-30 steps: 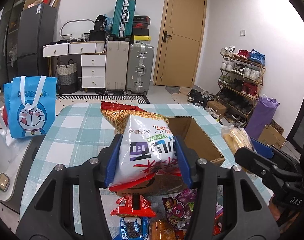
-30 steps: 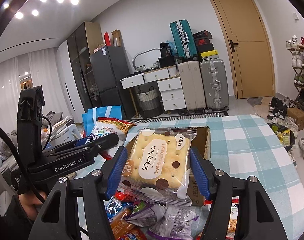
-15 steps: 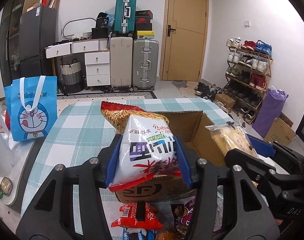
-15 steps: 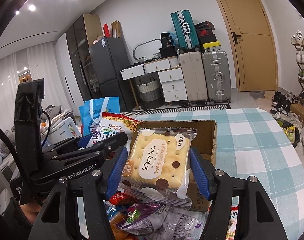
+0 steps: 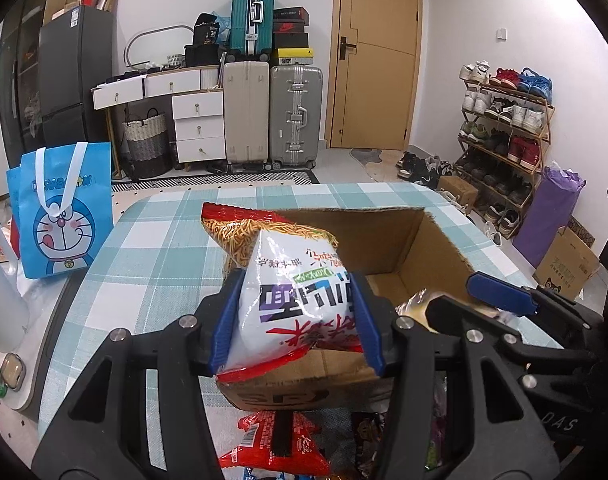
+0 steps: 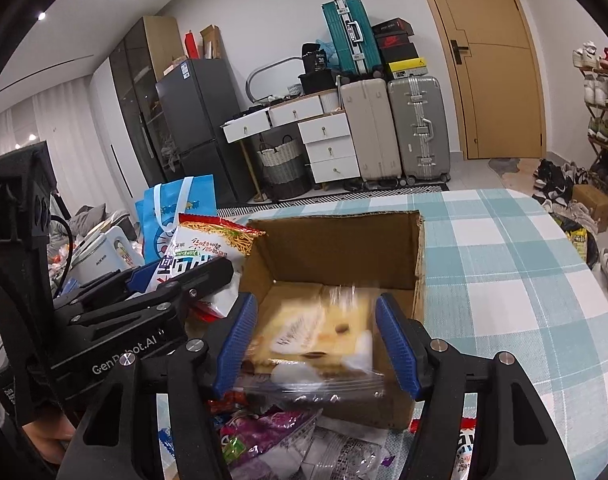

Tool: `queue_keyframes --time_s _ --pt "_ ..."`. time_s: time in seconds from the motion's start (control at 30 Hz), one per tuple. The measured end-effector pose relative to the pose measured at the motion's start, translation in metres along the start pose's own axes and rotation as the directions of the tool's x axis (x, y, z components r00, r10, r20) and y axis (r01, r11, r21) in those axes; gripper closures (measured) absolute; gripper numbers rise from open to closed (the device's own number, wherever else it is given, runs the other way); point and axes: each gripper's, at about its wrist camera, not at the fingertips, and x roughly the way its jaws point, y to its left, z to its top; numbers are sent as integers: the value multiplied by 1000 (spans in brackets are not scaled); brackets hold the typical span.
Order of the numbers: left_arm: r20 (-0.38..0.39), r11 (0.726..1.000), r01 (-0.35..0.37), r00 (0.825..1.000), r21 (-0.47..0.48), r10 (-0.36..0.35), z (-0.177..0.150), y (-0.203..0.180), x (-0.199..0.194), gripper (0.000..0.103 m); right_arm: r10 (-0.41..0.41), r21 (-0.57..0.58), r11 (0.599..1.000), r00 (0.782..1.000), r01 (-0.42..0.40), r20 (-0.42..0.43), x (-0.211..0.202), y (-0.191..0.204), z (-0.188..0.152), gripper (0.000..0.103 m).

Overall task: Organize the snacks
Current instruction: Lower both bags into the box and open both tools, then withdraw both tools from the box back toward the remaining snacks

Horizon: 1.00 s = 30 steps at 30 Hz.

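From the left wrist, we see our left gripper (image 5: 295, 320) clamping a white noodle-snack bag (image 5: 291, 280) above the cardboard box (image 5: 384, 240). From the right wrist, our right gripper (image 6: 316, 340) is spread wide, the blurred cracker packet (image 6: 316, 332) loose over the box on the checked surface (image 6: 504, 260); suitcases (image 6: 396, 128) stand behind.

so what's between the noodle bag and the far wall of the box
Nothing: in the left wrist view only open box interior lies behind the noodle bag.
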Motion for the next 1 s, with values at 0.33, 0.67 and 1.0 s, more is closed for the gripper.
queue_keyframes --time_s 0.33,0.67,1.0 --pt "-60 999 22 998 -27 -24 -9 11 8 38 22 6 1000 1000 -22 17 -22 -10 1 11" --pt "-3 998 65 998 25 -65 -27 15 -54 1 21 13 1000 1000 -21 17 -71 -19 -15 1" --pt "-26 995 93 995 20 -93 -70 26 -98 1 -2 12 1000 1000 2 -31 -96 -23 -57 1"
